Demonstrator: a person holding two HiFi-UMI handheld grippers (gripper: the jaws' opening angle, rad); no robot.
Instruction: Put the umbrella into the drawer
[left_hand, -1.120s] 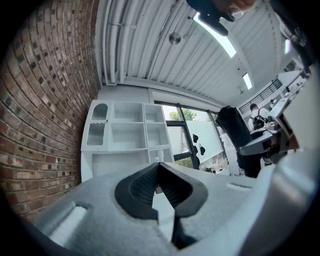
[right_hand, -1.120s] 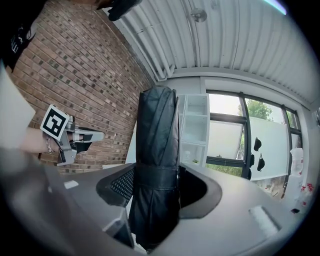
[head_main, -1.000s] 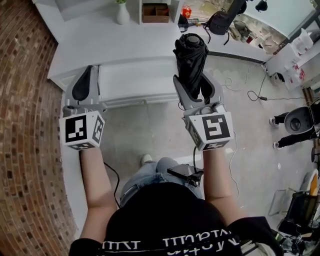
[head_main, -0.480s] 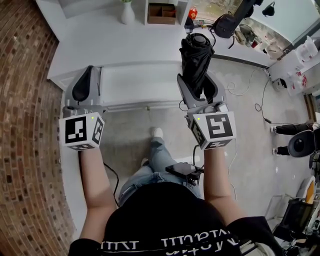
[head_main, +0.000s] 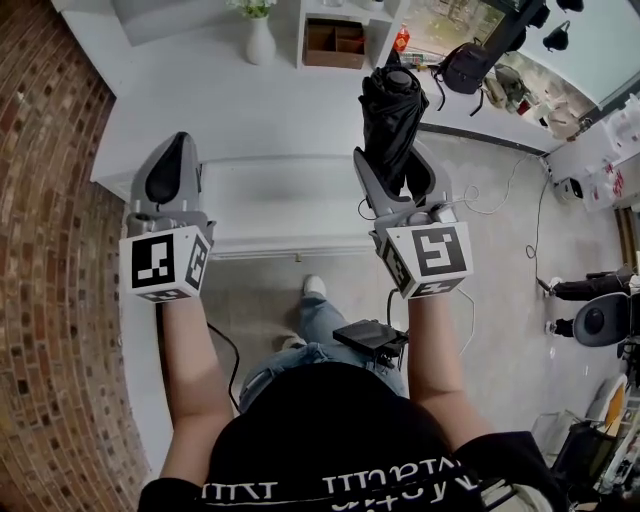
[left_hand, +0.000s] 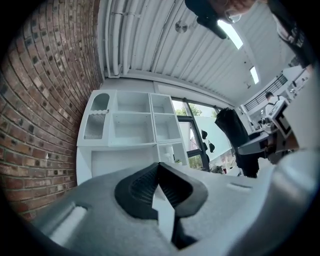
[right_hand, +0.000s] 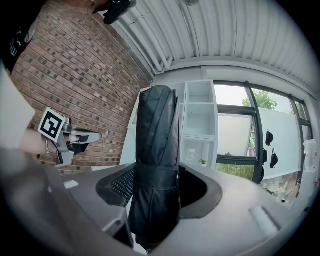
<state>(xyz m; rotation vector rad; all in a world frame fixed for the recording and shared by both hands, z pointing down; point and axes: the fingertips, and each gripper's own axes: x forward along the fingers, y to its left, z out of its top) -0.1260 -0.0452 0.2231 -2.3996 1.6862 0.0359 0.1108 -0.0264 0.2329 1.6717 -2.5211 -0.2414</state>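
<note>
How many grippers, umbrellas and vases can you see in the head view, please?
grippers: 2 (left gripper, right gripper)
umbrella: 1
vase: 1
total: 4

Black folded fabric umbrella (head_main: 388, 120) (right_hand: 157, 130), its canopy rolled tight and cinched by a strap band, stands upright, round end cap uppermost. It is clamped at the band, near its lower end, between the jaws of the right gripper (head_main: 395, 180) (right_hand: 155, 185), above the floor and just in front of a low white cabinet. The cabinet's flat white drawer front (head_main: 280, 205) appears closed.
</note>
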